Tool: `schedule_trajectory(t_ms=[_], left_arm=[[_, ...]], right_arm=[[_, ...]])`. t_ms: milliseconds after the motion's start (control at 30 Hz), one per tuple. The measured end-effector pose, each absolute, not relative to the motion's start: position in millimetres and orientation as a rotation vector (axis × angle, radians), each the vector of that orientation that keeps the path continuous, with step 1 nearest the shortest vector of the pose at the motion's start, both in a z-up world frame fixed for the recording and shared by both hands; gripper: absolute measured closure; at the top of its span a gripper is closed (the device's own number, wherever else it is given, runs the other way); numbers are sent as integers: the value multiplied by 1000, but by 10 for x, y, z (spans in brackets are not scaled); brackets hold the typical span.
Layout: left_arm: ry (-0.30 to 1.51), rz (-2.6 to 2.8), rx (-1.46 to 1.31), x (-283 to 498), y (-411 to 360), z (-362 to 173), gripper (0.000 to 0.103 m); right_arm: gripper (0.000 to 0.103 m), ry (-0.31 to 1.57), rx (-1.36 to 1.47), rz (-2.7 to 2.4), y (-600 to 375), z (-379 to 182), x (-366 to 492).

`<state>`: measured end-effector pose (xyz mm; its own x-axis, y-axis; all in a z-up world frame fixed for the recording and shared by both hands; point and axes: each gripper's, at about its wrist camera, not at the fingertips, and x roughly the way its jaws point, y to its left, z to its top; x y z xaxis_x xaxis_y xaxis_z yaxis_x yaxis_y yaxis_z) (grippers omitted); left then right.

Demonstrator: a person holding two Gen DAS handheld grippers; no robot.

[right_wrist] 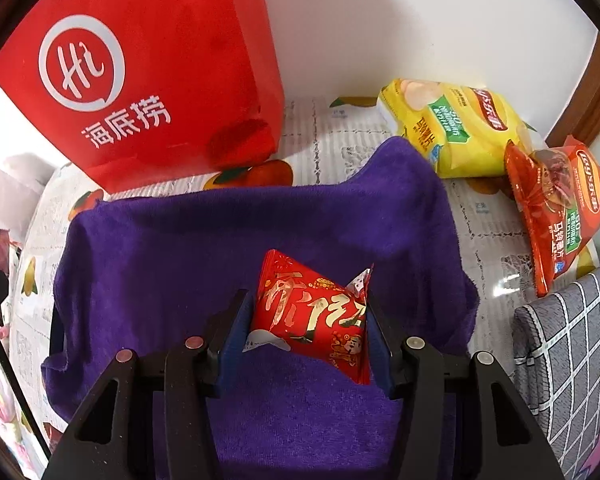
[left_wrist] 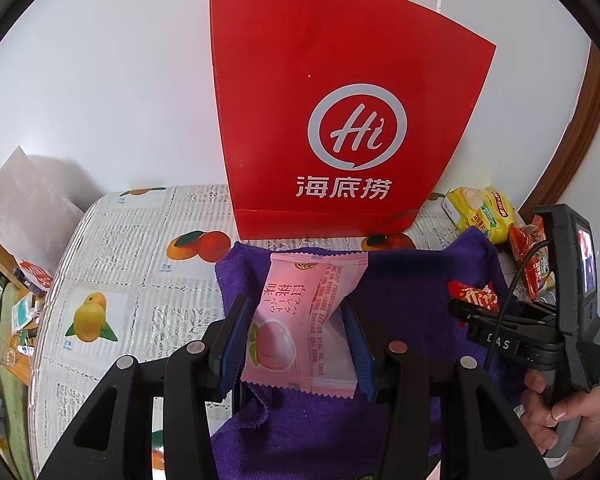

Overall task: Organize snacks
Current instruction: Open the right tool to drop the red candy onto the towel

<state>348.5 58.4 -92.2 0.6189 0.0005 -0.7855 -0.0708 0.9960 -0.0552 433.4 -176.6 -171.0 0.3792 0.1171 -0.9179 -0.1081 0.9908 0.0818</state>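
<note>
My left gripper [left_wrist: 296, 320] is shut on a pink peach snack packet [left_wrist: 300, 320] and holds it over the purple cloth [left_wrist: 400, 288]. My right gripper [right_wrist: 306, 316] is shut on a small red snack packet with gold characters [right_wrist: 312, 316] over the same purple cloth [right_wrist: 220, 232]. The right gripper with its red packet [left_wrist: 474, 296] also shows at the right of the left wrist view. A tall red paper bag [left_wrist: 340, 120] stands behind the cloth; it also shows in the right wrist view [right_wrist: 160, 60].
A yellow chip bag [right_wrist: 448, 124] and an orange-red chip bag [right_wrist: 560, 208] lie on the fruit-print tablecloth [right_wrist: 332, 136] at the right. A grey checked cushion [right_wrist: 572, 360] sits at the near right. The table's left edge [left_wrist: 48, 320] drops to clutter.
</note>
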Motion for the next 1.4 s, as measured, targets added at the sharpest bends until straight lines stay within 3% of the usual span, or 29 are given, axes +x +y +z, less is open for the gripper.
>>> schedule_trajectory(t_ms=[567,700,800,1400], left_arm=[[925,19,-79,3515,525,-988,59],[931,16,-77,3514,521,-1006,59],[940,-3,-94,3516,524,-1018,59],[1000,3,-120,3609,556,-1200,59]], right_arm=[[45,1253,-27,117,-1783,-1918,4431],[40,1263,-56,115,-1750,-1937,4434],[33,1242,-70,108,-1733,-1878,4418],[33,1125,4,101,-1834,-1337,4266]])
